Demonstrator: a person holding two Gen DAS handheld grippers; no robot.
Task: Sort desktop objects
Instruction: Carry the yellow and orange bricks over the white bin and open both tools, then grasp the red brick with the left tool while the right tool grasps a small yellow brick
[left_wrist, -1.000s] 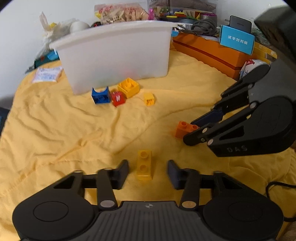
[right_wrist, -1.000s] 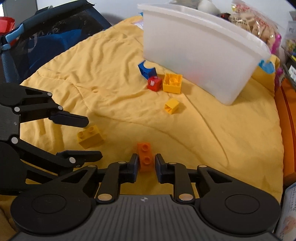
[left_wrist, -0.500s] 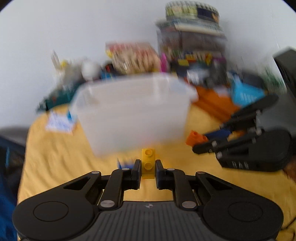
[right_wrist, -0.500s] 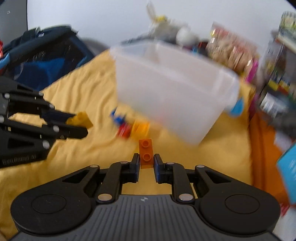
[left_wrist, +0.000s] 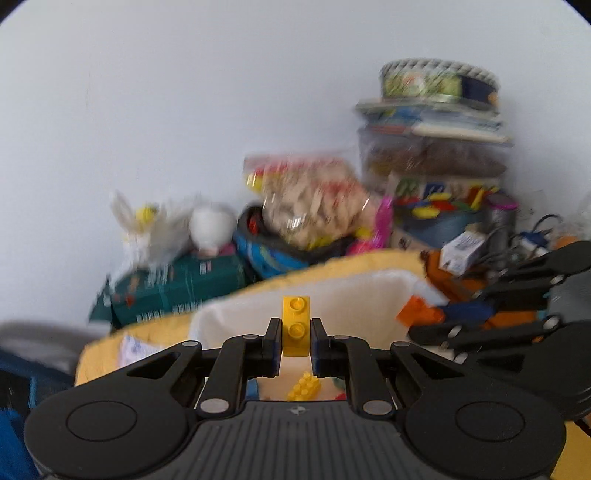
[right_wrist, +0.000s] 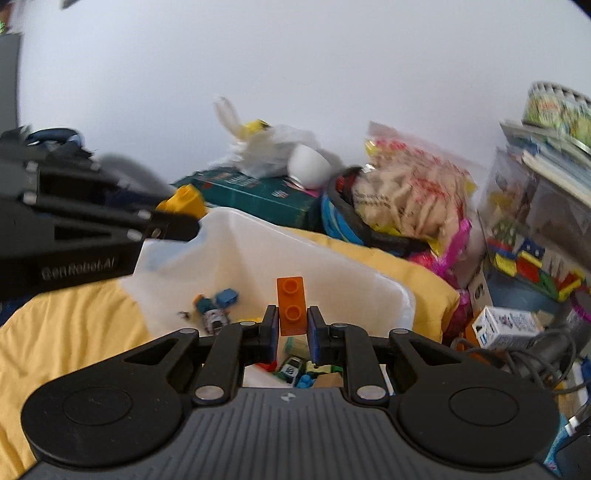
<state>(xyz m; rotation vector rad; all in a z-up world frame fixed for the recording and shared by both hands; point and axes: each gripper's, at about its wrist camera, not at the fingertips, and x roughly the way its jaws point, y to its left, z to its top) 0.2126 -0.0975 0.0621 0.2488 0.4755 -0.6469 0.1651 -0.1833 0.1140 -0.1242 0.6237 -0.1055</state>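
Note:
My left gripper (left_wrist: 295, 341) is shut on a yellow brick (left_wrist: 295, 326) and holds it over the open white bin (left_wrist: 354, 295). My right gripper (right_wrist: 291, 330) is shut on an orange brick (right_wrist: 291, 304) and holds it over the same white bin (right_wrist: 258, 243). The right gripper shows in the left wrist view (left_wrist: 424, 323) with the orange brick (left_wrist: 419, 315). The left gripper shows in the right wrist view (right_wrist: 177, 218) with the yellow brick (right_wrist: 184, 199). Several small toys (right_wrist: 218, 310) lie in the bin, and a yellow brick (left_wrist: 304, 386) lies below my left gripper.
The bin stands on a yellow cloth (right_wrist: 66, 332). Behind it are a green box (right_wrist: 258, 192), a white plastic bag (right_wrist: 266, 147), a snack bag (right_wrist: 410, 192), stacked boxes and books (left_wrist: 432, 147) and cables (right_wrist: 535, 354) at the right.
Both grippers closed on their bricks, lifted them off the cloth and carried them up over the open bin. The view now looks across the bin's top to the wall.

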